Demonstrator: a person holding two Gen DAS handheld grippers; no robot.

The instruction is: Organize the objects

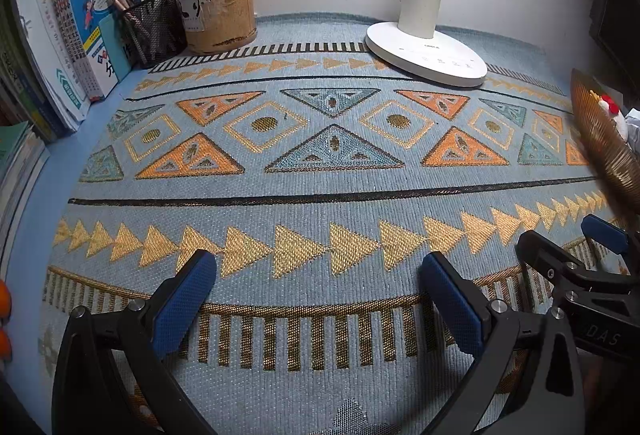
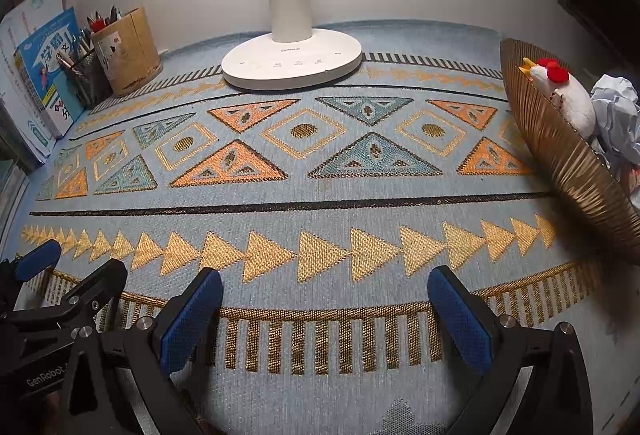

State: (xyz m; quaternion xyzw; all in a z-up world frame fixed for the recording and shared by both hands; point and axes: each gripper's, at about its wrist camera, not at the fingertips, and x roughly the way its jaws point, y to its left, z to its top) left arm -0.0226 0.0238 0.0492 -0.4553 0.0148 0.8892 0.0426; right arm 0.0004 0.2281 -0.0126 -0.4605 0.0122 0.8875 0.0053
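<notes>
Surface (image 1: 320,191): covered by a woven blue mat with gold, orange and teal triangle and diamond bands, bare across its middle. Left gripper (image 1: 318,299): near edge of the scene, blue-padded fingers spread wide apart, nothing between them, hovering just above the striped near band of the mat. Right gripper (image 2: 324,311): alongside it to the right, fingers likewise spread wide and empty; each gripper shows at the edge of the other's view. Desk lamp (image 2: 292,63): white, round base with a row of touch marks, upright column, standing at the far centre of the mat near the wall. Round pen holder (image 1: 218,3): tan, cylindrical, with a torn label, holding red-capped pens, far left. Mesh pen cup (image 1: 154,27): black wire, filled with pens and pencils, touching or just beside the tan holder on its left. Books (image 1: 96,19): several standing upright at the far left, the front one blue with a cartoon cover. Ribbed bowl (image 2: 560,151): golden-brown, at the right edge of the mat, tilted in the view. Toy chicken (image 2: 564,95): white plush with red comb and yellow beak, lying inside the bowl. Crumpled paper (image 2: 616,115): pale, at the far right beside the toy; whether it lies inside the bowl cannot be told.
</notes>
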